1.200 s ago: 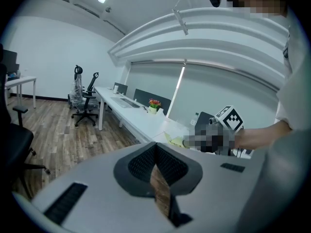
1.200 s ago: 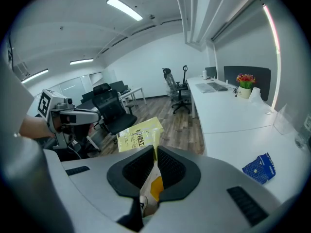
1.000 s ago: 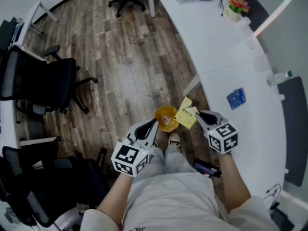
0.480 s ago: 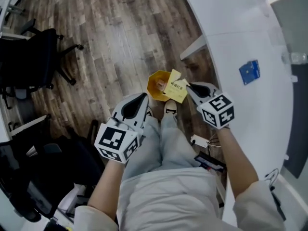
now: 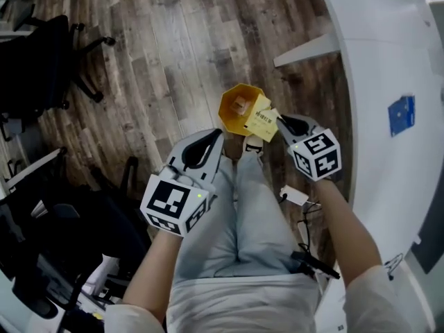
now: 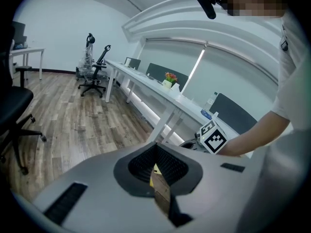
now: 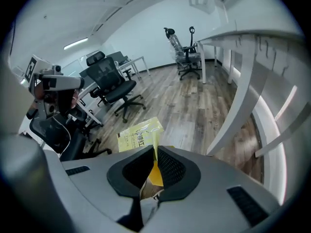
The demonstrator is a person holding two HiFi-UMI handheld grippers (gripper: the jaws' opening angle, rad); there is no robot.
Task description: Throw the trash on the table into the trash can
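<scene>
An orange-yellow trash can [image 5: 239, 107] stands open on the wood floor in front of the person's feet. My right gripper [image 5: 280, 121] is shut on a yellow printed packet [image 5: 263, 121], which hangs over the can's right rim. In the right gripper view the packet [image 7: 139, 135] sticks up out of the shut right gripper [image 7: 155, 152]. My left gripper [image 5: 216, 136] hovers just left of the can and below it in the picture, its jaws together and nothing in them. The left gripper view shows the left gripper [image 6: 156, 152] shut, with floor beyond it.
A curved white desk [image 5: 388, 47] runs along the right with a blue item [image 5: 402, 113] on it, and its leg [image 5: 305, 50] stands beside the can. Black office chairs [image 5: 35, 61] fill the left. A white adapter [image 5: 295, 196] and cables lie by the person's legs [image 5: 243, 207].
Both grippers have come down toward the floor. The packet, held throughout, has gone from beside the trash can to over its right rim. The left gripper stayed shut.
</scene>
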